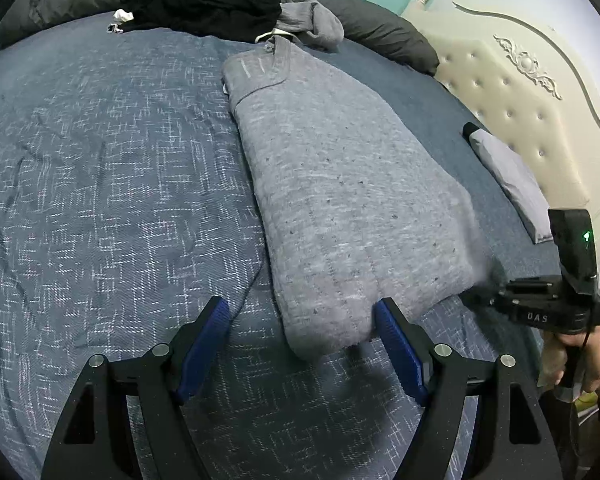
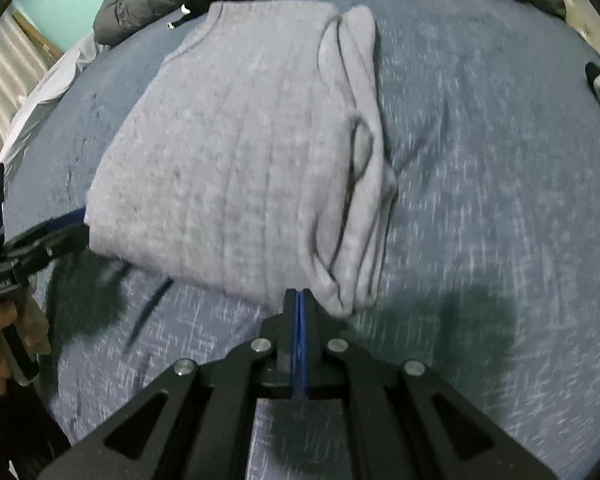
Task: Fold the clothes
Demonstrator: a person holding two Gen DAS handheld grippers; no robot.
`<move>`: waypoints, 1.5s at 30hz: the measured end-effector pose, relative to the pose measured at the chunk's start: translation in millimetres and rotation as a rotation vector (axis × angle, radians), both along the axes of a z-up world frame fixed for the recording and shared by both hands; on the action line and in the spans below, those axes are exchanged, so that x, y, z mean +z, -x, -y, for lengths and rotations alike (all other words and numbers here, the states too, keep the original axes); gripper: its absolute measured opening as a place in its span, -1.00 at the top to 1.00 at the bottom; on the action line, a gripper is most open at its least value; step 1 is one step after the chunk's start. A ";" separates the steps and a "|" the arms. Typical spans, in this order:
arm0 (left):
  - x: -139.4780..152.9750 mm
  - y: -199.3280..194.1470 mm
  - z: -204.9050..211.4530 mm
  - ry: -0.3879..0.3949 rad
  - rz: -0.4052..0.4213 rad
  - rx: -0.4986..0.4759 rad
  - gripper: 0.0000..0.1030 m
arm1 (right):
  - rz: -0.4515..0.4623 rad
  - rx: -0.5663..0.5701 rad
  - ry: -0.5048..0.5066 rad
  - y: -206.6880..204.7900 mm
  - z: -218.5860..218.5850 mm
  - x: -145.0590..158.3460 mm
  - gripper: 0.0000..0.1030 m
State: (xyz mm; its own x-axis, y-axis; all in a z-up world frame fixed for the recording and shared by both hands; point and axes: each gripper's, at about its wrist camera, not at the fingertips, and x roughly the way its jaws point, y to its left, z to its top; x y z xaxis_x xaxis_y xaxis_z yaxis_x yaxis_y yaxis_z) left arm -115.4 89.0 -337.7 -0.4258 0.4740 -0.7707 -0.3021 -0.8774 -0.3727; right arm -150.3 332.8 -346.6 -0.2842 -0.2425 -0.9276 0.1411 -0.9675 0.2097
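A grey knit sweater [image 1: 340, 184] lies on the blue bedspread [image 1: 100, 200], folded lengthwise into a long strip with its collar at the far end. My left gripper [image 1: 302, 304] is open, and the sweater's near left corner sits between its blue pads [image 1: 204, 344]. In the right wrist view the sweater [image 2: 236, 152] shows stacked folded layers along its right side. My right gripper [image 2: 298, 292] is shut, its tips pinching the sweater's near edge beside those layers. The left wrist view also shows the right gripper [image 1: 480, 280], blurred, at the sweater's near right corner.
A heap of black and grey clothes [image 1: 204, 0] lies at the far end, beside dark pillows [image 1: 380, 32]. A small folded grey item [image 1: 508, 176] rests by the cream tufted headboard [image 1: 520, 92]. A hand [image 1: 592, 360] holds the right gripper's handle.
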 end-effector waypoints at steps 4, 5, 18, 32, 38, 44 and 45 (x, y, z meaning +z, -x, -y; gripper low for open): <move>1.2 0.0 1.7 -0.001 -0.001 -0.003 -0.53 | -0.055 -0.048 0.044 -0.9 -11.0 23.6 1.00; 1.5 0.2 1.6 0.001 -0.001 -0.004 -0.53 | -0.087 -0.063 0.053 -0.3 -13.6 36.1 1.00; 1.2 1.8 -2.1 -0.001 0.000 -0.007 -0.53 | -0.267 -0.089 0.014 28.2 -0.4 85.4 1.00; 6.0 11.3 10.8 -0.071 0.016 0.024 -0.53 | -0.204 -0.163 0.059 24.0 -31.0 45.7 0.90; -2.7 25.2 19.2 -0.169 0.092 0.047 -0.54 | -0.156 -0.222 0.198 51.3 -46.5 52.5 -0.13; -21.0 40.5 16.3 -0.226 0.166 0.056 -0.57 | -0.007 -0.236 0.212 66.2 -39.2 11.6 -0.38; -23.1 41.8 16.2 -0.235 0.173 0.060 -0.58 | 0.003 -0.240 0.216 65.5 -39.0 7.0 -0.42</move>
State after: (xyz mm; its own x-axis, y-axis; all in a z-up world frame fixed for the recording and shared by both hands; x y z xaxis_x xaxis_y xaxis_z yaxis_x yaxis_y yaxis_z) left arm -157.2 72.7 -360.8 -0.3298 0.6260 -0.7067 -0.1666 -0.7754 -0.6091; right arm -215.8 371.8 -339.6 -0.3544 -0.3605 -0.8628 -0.0867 -0.9061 0.4141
